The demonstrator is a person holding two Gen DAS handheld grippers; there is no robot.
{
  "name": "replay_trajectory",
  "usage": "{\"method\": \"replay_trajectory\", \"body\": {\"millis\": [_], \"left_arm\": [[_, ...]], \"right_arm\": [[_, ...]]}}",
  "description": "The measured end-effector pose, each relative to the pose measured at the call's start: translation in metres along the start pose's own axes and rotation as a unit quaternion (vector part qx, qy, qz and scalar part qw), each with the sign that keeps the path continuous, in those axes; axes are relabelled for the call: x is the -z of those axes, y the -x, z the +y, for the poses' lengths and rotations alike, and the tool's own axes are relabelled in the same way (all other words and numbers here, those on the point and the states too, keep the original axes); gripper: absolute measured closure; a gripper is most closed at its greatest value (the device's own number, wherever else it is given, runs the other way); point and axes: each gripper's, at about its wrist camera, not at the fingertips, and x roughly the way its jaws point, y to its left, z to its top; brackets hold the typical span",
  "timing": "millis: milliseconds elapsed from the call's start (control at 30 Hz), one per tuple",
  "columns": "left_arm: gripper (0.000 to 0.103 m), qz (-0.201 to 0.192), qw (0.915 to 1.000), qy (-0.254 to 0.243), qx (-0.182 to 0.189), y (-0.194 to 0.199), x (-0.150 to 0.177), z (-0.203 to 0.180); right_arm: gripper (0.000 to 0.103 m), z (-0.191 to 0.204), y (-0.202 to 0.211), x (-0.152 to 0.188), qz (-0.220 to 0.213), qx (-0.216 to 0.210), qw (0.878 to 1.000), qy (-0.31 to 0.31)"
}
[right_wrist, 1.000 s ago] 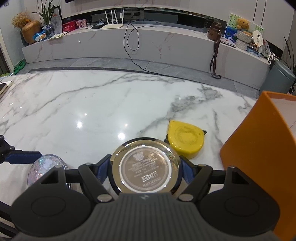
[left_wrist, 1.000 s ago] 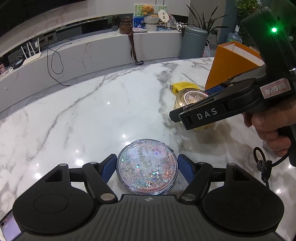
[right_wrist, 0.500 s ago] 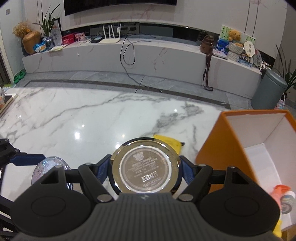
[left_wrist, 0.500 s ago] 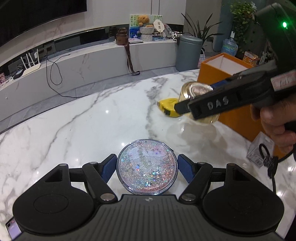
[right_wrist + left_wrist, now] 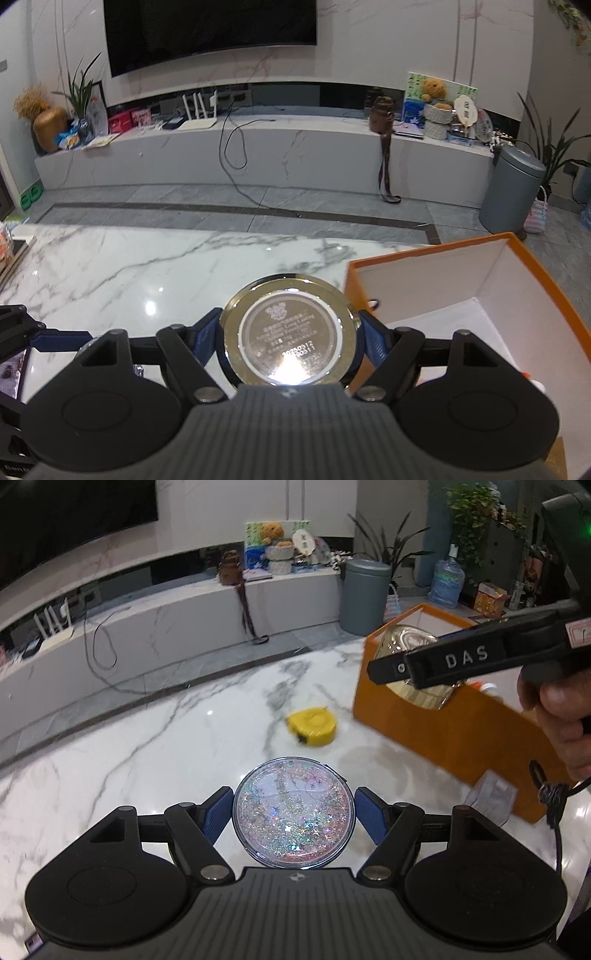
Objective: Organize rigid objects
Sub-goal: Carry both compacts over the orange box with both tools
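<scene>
My left gripper (image 5: pixel 293 812) is shut on a round glitter-filled disc (image 5: pixel 293 818) and holds it above the marble table (image 5: pixel 147 760). My right gripper (image 5: pixel 288 336) is shut on a round gold tin (image 5: pixel 288 334) with a silver printed lid. In the left wrist view that tin (image 5: pixel 424 694) hangs at the near wall of the open orange box (image 5: pixel 461 731). In the right wrist view the orange box (image 5: pixel 436 280) stands to the right with its white inside showing. A yellow tape measure (image 5: pixel 313 726) lies on the table left of the box.
A small clear packet (image 5: pixel 489 797) lies on the table in front of the box. Small items lie in the box's bottom right corner (image 5: pixel 537 384). A grey bin (image 5: pixel 515 192) stands on the floor beyond the table. A phone (image 5: pixel 9 373) lies at the left table edge.
My right gripper has lifted the gold tin off the table and carried it right, up to the orange box. My left gripper has risen with the glitter disc.
</scene>
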Motion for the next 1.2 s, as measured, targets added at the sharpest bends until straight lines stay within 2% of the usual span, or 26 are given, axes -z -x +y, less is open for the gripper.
{"method": "replay_trajectory", "body": {"millis": [500,633,933,1200], "left_arm": [[0.020,-0.030,0.9969,-0.065,0.034,-0.006,-0.068,-0.075],[0.020,-0.030,0.9963,-0.064,0.048,-0.012,-0.078,-0.087],[0.020,-0.019,0.9960,-0.079,0.036,-0.025,-0.091,-0.114],[0.020,-0.018,0.9944,-0.096,0.041,-0.041,-0.102,-0.129]], "right_arm": [[0.028,-0.070,0.040,0.002,-0.038,0.022,0.997,-0.070],[0.028,-0.084,0.047,0.004,-0.043,0.033,0.995,-0.084],[0.028,-0.110,0.056,0.008,-0.050,0.050,0.991,-0.112],[0.028,-0.134,0.054,0.012,-0.048,0.066,0.987,-0.136]]}}
